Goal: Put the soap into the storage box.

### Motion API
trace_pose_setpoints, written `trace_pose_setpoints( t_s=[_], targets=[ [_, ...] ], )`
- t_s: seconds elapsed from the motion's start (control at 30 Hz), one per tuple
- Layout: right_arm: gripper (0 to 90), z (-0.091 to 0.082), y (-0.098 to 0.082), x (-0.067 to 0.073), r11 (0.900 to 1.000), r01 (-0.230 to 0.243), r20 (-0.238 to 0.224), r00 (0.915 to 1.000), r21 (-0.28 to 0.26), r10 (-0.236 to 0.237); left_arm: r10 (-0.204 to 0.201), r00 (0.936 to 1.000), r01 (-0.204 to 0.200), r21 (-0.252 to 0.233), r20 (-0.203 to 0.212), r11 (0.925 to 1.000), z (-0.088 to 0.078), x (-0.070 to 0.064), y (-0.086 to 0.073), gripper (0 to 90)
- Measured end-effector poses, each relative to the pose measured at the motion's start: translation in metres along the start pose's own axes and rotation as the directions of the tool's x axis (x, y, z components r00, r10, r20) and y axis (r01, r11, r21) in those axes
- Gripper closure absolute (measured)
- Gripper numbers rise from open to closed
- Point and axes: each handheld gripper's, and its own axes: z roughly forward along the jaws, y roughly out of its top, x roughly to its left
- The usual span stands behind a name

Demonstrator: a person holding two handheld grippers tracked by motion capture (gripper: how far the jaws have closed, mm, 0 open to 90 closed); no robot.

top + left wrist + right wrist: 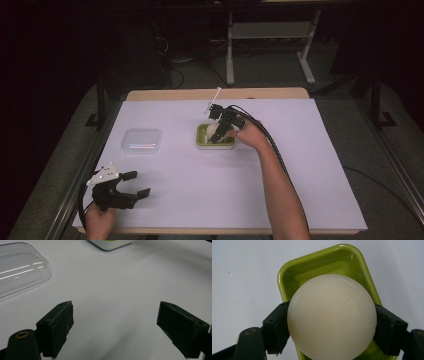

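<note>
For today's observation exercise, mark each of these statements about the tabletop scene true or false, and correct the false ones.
1. The right gripper is clamped on a cream-white ball. True.
2. The ball is held over a red bowl. False: it is over a lime-green rectangular container.
3. The left gripper has its jaws wide apart, with nothing between them. True.
4. The clear plastic lid sits on top of the green container. False: it lies apart on the white table cover, to the container's left in the high view.
5. The left gripper is touching the lid. False: it is nearer the table's front edge, apart from the lid.
</note>
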Motion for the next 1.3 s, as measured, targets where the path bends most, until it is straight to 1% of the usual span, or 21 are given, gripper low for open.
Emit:
trace_pose_setpoints(
  t_s=[0.43,0.67,0.77,0.93,0.97,1.0,1.13,1.17,1.2,1.23,1.27,1.3],
  targets=[
    [23.6,-0.001,-0.001,-0.001,1.0,-0.002,-0.002,1.0,0.01,0.002,-0.005,1.0,0.005,0.0,0.0,1.0,-0.001,0.0,0.0,13.0],
    [23.6,0.0,0.0,0.0,1.0,-0.014,0.003,0.9999,0.01,0.014,-0.002,1.0,0.002,0.001,0.0,1.0,0.0,0.0,0.0,13.0],
    [23.5,0.0,0.0,0.0,1.0,-0.012,0.003,0.9999,0.006,0.012,-0.004,1.0,0.004,0.0,0.0,1.0,-0.001,0.0,0.0,13.0],
    [23.5,0.0,0.0,-0.001,1.0,-0.022,-0.001,0.9998,0.01,0.022,-0.005,1.0,0.005,0.0,0.001,1.0,0.0,0.0,0.0,13.0],
    [23.5,0.0,-0.001,-0.002,1.0,-0.022,-0.001,0.9998,0.01,0.022,0.0,1.0,0.0,0.002,0.001,1.0,0.0,0.0,0.0,13.0],
    [23.5,0.0,-0.001,-0.002,0.999,-0.033,-0.007,0.9994,0.009,0.033,-0.001,1.0,0.001,0.0,0.001,1.0,0.0,0.0,0.0,13.0],
    [23.2,0.0,-0.002,-0.003,0.999,-0.031,-0.006,0.9995,0.007,0.031,-0.003,1.0,0.003,0.001,0.0,1.0,0.0,0.0,0.0,13.0],
    [23.4,0.0,-0.003,-0.003,0.999,-0.035,-0.001,0.9994,0.004,0.035,0.0,1.0,0.0,0.002,0.0,1.0,0.0,0.0,0.0,13.0],
    [23.8,-0.002,-0.004,-0.004,0.999,-0.038,0.0,0.9993,-0.014,0.038,-0.003,1.0,0.003,0.0,0.001,1.0,0.0,0.0,0.0,13.0],
    [25.8,-0.006,-0.004,-0.005,0.998,-0.05,-0.01,0.9987,-0.04,0.049,-0.002,1.0,0.002,0.0,0.0,1.0,0.0,0.0,0.0,13.0],
    [26.4,-0.009,-0.005,-0.006,0.997,-0.048,-0.02,0.9987,-0.06,0.047,-0.003,1.0,0.003,-0.001,0.0,1.0,0.0,0.0,0.0,13.0],
    [25.8,-0.011,-0.006,-0.006,0.996,-0.056,-0.019,0.9983,-0.064,0.055,0.002,1.0,-0.002,0.002,-0.001,1.0,0.0,0.0,0.0,13.0]
  ],
)
